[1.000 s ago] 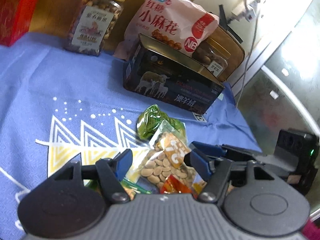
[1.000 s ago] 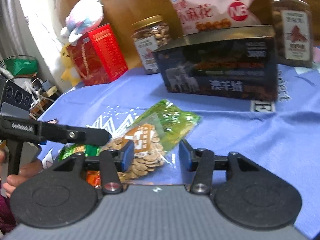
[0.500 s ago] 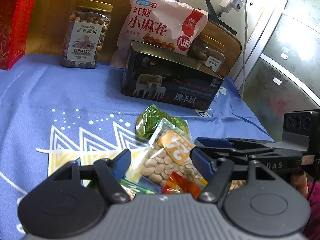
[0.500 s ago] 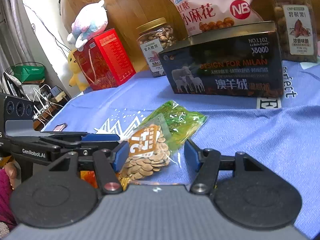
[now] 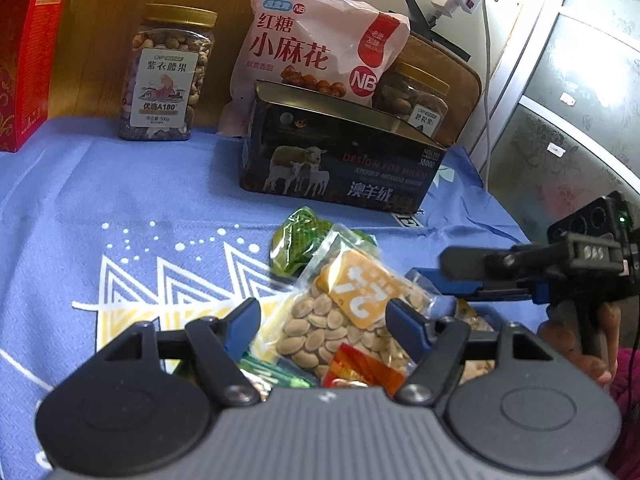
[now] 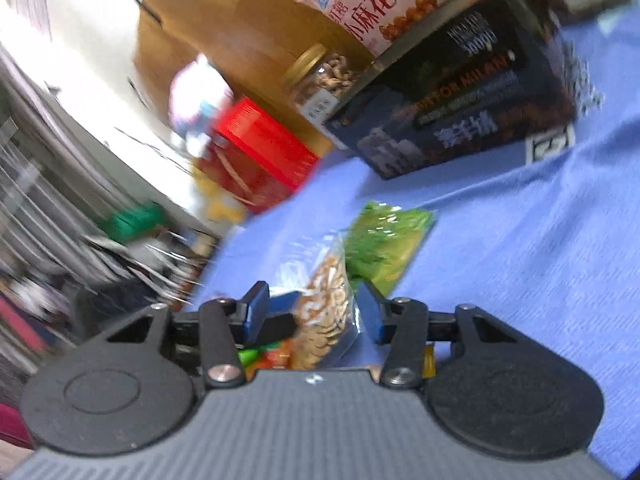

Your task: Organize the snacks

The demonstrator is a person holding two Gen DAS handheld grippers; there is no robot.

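Rolling sideways since before, the right gripper is closing around the clear bag of pale seeds, not yet pinched, while the left gripper is opening over the unsorted pile.

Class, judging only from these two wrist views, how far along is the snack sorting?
Done: nothing visibly; the dark tin shows no packets inside. In hand: the right gripper is closing around the seed packet; the left gripper is opening beside it. Left: the green packet and the orange packet lie loose on the blue cloth.
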